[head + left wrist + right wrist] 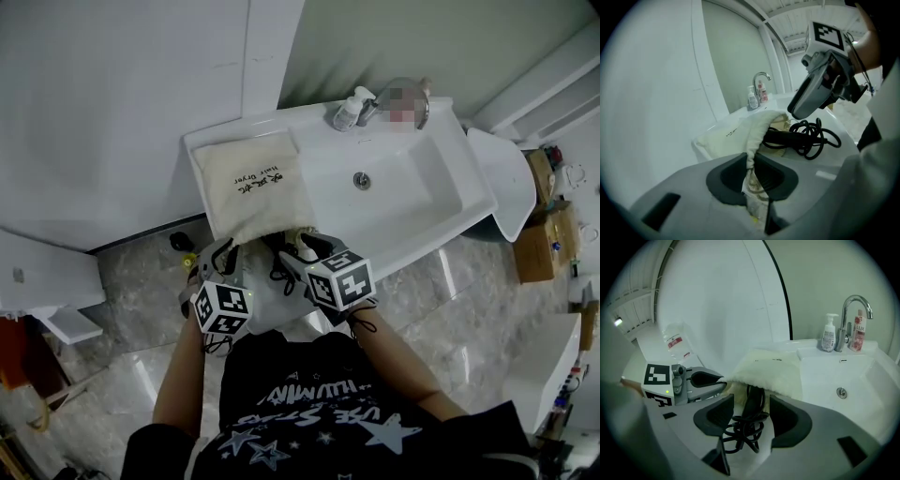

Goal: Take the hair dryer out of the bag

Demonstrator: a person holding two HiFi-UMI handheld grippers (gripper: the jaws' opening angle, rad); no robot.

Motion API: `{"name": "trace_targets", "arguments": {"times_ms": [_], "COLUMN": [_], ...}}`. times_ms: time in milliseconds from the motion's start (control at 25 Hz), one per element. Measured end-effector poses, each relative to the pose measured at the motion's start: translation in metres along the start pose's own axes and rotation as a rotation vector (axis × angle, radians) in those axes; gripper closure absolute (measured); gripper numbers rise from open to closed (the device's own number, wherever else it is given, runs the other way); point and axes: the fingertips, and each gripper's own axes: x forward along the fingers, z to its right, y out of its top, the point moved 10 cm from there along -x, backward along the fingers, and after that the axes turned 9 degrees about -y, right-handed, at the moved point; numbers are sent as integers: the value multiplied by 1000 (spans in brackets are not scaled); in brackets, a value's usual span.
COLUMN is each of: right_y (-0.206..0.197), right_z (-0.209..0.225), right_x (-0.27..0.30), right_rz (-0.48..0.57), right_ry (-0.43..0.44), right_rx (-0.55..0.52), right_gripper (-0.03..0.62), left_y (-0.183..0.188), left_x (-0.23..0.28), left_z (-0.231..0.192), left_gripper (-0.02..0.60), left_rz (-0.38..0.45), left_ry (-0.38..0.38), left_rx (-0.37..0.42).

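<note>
Bag (251, 183) printed "Hair Dryer"; hair dryer (780, 137) partly out its mouth. Left gripper (750, 161) jaws clamped on bag rim; right gripper (751, 404) jaws apart round cord (740, 428). Bottle (858, 333): "LUX".

sink (422, 192): white, drain (362, 180) at centre | faucet (844, 324), pump bottle (828, 336): back rim | cardboard boxes (536, 251): floor, right

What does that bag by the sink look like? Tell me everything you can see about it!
The bag is cream cloth, soft and a bit puffy, with small black print on top. It lies flat on the white counter left of the basin, with its open mouth toward the person. The black handle of a hair dryer and its coiled cord poke out of the mouth. The left gripper is shut on the mouth's rim, pinching the cloth.
</note>
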Motion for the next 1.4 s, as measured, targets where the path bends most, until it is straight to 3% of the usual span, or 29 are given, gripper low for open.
{"name": "trace_targets", "arguments": {"times_ms": [200, 600, 840, 960, 1400], "right_y": [3, 16, 10, 7, 8], "right_z": [-13, -19, -18, -16, -13], "right_x": [21, 63, 86, 94, 92], "right_rz": [-95, -216, -286, -330, -307], "right_ry": [6, -80, -142, -119, -89], "right_rx": [-53, -71, -107, -130, -154], "right_gripper": [347, 329, 357, 367, 385], "left_y": [1, -1, -2, -1, -4], "left_x": [-4, -5, -5, -6, -2], "left_z": [0, -2, -4, -5, -1], "left_gripper": [531, 531, 531, 531, 529], "left_rz": [40, 59, 67, 71, 55], "left_ry": [-50, -85, -106, -116, -98], "left_rx": [-29, -27, -32, -32, -34]}}
